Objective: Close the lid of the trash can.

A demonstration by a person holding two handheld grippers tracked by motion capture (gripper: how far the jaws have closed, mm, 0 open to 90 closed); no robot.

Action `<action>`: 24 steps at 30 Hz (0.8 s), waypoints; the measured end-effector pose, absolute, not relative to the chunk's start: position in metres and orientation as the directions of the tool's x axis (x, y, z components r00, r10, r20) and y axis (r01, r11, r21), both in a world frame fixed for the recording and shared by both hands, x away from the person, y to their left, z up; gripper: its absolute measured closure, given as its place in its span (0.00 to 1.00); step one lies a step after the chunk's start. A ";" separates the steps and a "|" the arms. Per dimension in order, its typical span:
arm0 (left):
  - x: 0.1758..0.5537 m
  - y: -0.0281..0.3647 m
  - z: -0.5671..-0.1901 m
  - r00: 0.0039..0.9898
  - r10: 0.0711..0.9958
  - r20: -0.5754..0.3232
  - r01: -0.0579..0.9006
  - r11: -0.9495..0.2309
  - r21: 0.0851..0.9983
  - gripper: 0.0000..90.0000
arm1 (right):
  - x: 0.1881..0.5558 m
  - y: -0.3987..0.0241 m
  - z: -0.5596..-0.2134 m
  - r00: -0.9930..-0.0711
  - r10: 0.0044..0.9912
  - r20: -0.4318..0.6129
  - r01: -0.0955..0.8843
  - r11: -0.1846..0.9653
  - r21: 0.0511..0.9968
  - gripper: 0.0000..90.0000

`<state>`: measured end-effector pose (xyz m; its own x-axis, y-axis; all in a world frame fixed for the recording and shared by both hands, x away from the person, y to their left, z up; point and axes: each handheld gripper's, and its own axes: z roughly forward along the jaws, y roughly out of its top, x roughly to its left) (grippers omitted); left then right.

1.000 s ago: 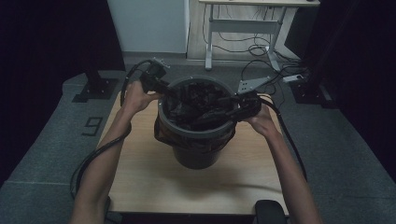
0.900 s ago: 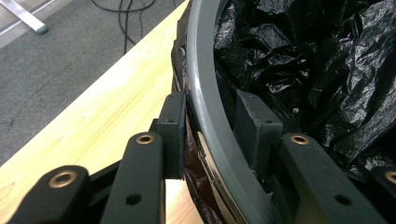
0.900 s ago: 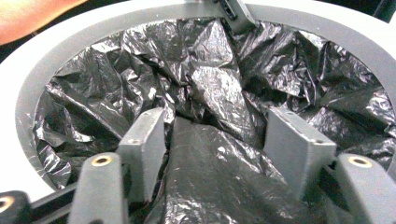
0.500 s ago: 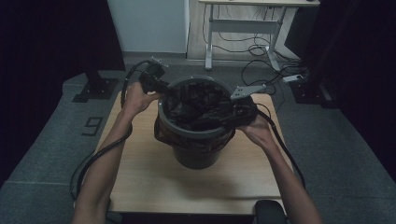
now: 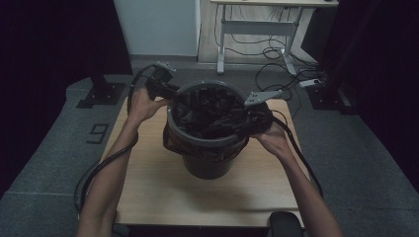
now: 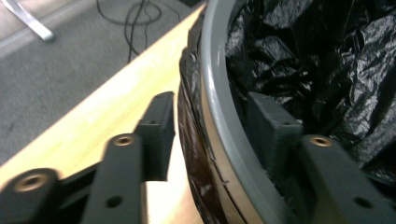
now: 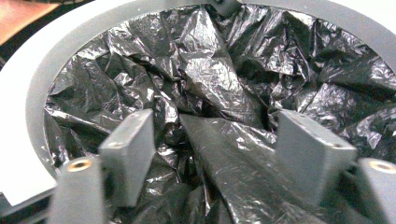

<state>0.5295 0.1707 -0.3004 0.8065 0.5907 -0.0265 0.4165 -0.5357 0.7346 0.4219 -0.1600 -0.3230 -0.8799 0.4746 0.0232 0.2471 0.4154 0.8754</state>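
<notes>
L gripper [image 6: 210, 135] jaws just opened, straddling bin rim [image 6: 219, 107].

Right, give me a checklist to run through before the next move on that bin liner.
1. Bin upright on the table: ok.
2. Black liner inside the bin: ok, though crumpled.
3. Liner folded over the rim: ok at the left side; the rest cannot tell.
4. Left tool straddling the rim, one jaw outside and one inside, its jaws having just been opening: ok.
5. Right tool open over a liner fold, not pinching it: ok.
6. Cables clear of the bin: cannot tell.
</notes>
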 end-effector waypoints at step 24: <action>0.490 0.210 -0.286 0.823 0.568 -0.019 0.352 -0.484 0.801 0.04 | 0.423 -0.207 -0.293 -0.773 0.634 -0.030 0.324 0.434 0.841 0.00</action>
<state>0.4895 0.2101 -0.2861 0.8231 0.5676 -0.0193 0.3523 -0.4836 0.8013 0.4233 -0.2067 -0.2925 -0.7726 0.6342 -0.0301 0.3235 0.4341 0.8408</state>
